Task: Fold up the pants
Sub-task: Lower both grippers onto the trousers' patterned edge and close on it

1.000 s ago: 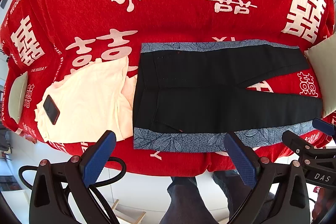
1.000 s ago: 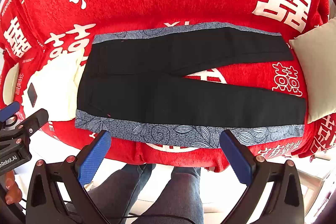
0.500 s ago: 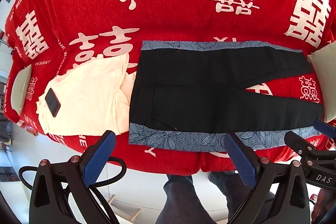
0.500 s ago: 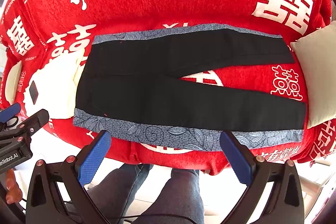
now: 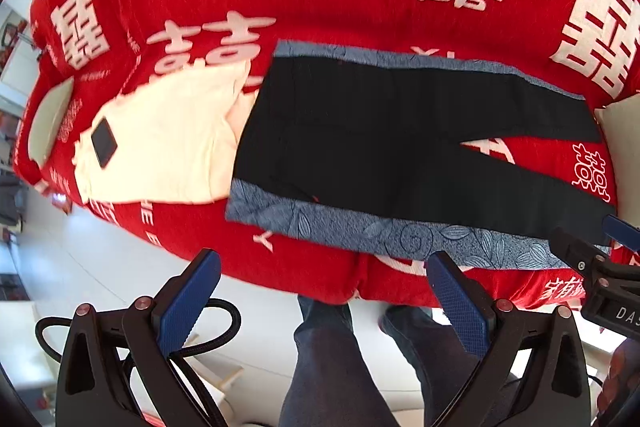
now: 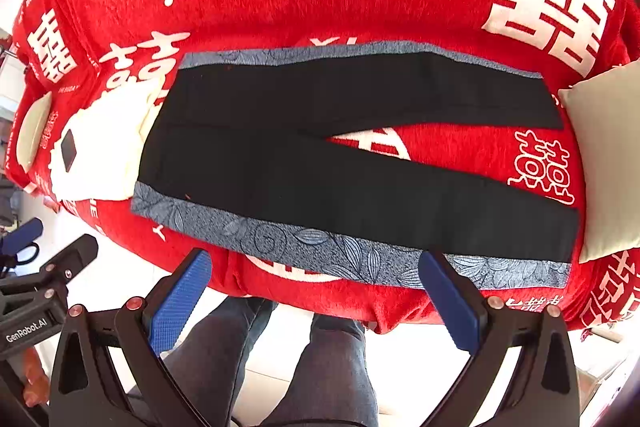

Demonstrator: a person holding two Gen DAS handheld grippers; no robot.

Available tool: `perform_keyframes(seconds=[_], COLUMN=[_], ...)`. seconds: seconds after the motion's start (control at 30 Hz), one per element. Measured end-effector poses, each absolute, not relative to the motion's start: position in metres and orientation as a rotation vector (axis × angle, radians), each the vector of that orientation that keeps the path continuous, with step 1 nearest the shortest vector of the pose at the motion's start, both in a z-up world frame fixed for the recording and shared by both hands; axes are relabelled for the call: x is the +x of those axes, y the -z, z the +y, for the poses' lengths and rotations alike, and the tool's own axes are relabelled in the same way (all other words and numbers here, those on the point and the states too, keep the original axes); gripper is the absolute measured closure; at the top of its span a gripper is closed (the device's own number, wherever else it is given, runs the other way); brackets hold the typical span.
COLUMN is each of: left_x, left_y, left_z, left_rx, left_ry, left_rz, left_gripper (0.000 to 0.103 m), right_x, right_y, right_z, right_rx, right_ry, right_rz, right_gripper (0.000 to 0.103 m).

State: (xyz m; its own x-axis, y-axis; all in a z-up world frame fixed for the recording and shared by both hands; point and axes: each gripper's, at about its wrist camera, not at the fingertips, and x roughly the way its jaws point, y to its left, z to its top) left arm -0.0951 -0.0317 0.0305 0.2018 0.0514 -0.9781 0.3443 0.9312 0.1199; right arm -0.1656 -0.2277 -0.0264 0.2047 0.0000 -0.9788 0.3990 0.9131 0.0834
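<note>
the pants (image 5: pixel 400 155) lie spread flat on a red blanket (image 5: pixel 340 3) printed with large white characters, waistband toward the left and the two legs running out to the right. they are black with a blue-grey leaf-patterned strip (image 6: pixel 320 247) along each outer side; the near strip runs just inside the blanket's front edge. the legs part in a narrow v, with red blanket showing between them (image 6: pixel 460 151).

at the waistband end, a cream garment (image 5: pixel 168 143) lies flat, its edge touching or slightly under the pants, and a dark phone (image 5: pixel 104 143) rests on top of it. a pale cushion (image 6: pixel 604 155) sits just beside the leg hems on the right, and another pale cushion (image 5: pixel 52 123) lies at the far left edge.

the left gripper (image 5: pixel 320 287) hovers off the front edge of the blanket, its jaws spread wide and holding nothing, blue pads (image 5: pixel 188 303) clear of the fabric. the right gripper (image 6: pixel 316 287) hangs likewise near the front edge, jaws wide apart and empty, one blue fingertip (image 6: pixel 444 291) overlapping the patterned strip in view; whether it touches cannot be told. the person's legs in dark trousers (image 6: pixel 320 367) stand below
</note>
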Motion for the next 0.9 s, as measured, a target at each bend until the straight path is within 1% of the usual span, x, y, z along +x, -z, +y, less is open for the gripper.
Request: perform_keyframes(seconds=[0.23,0.33,0.53,0.57,0.67,0.73,0.8,0.87,0.9], left_x=[-0.081,-0.069,-0.06,-0.059,-0.054,-0.048,-0.041,-0.038,-0.038], left_y=[-0.007,0.019,0.068,0.078,0.105,0.124,0.146,0.161,0.168], left_z=[-0.009,-0.001,0.014,0.016,0.025,0.031,0.041,0.048,0.052], left_rx=[0.304,0.285,0.288,0.289,0.276,0.225,0.128,0.062,0.038], left_ry=[0.172,0.22,0.255,0.268,0.304,0.33,0.353,0.36,0.358], left_rz=[1.356,1.408,1.429,1.429,1.436,1.454,1.479,1.489,1.493], left_gripper=[0.0,0.0,0.0,0.0,0.0,0.0,0.0,0.0,0.0], right_x=[-0.177,-0.179,-0.181,-0.183,-0.191,-0.201,-0.211,-0.22,-0.226], right_y=[0.048,0.067,0.112,0.117,0.144,0.167,0.193,0.217,0.231], right_z=[-0.232,-0.23,-0.218,-0.217,-0.221,-0.226,-0.232,-0.234,-0.235], right_rx=[0.411,0.433,0.496,0.526,0.734,0.916,1.062,1.167,1.221], right_ry=[0.316,0.348,0.351,0.343,0.272,0.225,0.188,0.173,0.164], right_rz=[1.355,1.37,1.392,1.385,1.305,1.215,1.145,1.105,1.082], right_gripper=[0.0,0.0,0.0,0.0,0.0,0.001,0.008,0.029,0.032])
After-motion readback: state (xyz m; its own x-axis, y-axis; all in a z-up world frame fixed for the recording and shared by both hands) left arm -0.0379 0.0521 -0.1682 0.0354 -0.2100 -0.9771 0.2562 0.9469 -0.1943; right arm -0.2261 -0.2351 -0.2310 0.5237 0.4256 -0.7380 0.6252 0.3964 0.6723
